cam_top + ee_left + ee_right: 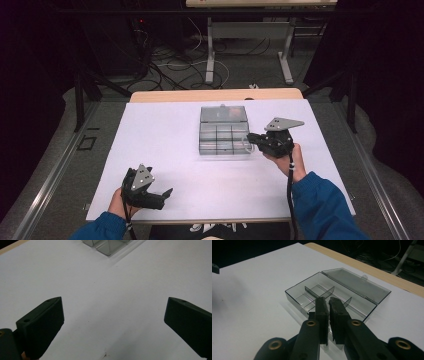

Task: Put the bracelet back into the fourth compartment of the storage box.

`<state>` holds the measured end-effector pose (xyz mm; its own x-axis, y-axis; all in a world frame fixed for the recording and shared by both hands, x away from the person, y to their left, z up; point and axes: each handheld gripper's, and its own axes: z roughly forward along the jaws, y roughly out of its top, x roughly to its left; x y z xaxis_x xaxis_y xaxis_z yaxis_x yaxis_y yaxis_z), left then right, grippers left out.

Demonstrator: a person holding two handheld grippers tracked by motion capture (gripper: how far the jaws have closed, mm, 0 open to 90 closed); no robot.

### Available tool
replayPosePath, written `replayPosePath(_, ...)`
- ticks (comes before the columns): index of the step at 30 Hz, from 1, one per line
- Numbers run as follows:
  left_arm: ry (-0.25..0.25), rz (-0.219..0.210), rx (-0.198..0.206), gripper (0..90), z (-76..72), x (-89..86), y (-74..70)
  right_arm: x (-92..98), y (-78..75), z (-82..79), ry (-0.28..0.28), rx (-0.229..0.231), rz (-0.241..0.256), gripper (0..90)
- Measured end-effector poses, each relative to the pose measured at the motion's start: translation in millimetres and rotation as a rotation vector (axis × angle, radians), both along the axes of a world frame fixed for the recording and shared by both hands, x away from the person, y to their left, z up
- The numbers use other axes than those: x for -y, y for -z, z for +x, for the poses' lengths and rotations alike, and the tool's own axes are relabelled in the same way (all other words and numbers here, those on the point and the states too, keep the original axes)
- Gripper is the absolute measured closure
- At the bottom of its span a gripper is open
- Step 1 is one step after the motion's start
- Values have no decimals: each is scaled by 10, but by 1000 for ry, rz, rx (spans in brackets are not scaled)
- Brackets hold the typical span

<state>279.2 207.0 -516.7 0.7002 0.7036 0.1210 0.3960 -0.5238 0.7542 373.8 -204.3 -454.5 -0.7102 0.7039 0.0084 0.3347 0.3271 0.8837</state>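
A clear grey plastic compartment box (223,137) lies open in the middle of the white table top (165,130), its lid (223,113) folded back on the far side. The box (312,293) has several divided cells that look empty, and its lid (359,286) lies flat behind it. My right gripper (251,139) is at the box's right side, its jaws pressed together just over the near cells (328,301). I see nothing between them. My left gripper (162,197) rests near the table's front left, open wide over bare table (113,312). A corner of the box (107,246) shows far ahead of it.
The wooden table edge (215,95) runs along the back. Behind it are floor cables (170,65) and the legs of another table (210,55). Dark curtains close in both sides. A metal rail (50,175) runs along the floor at the left.
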Motion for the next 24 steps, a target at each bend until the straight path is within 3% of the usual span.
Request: replayPosePath(24, 3, -2, 18, 26, 19, 2, 1, -308, -47, 171, -46, 21, -15, 855)
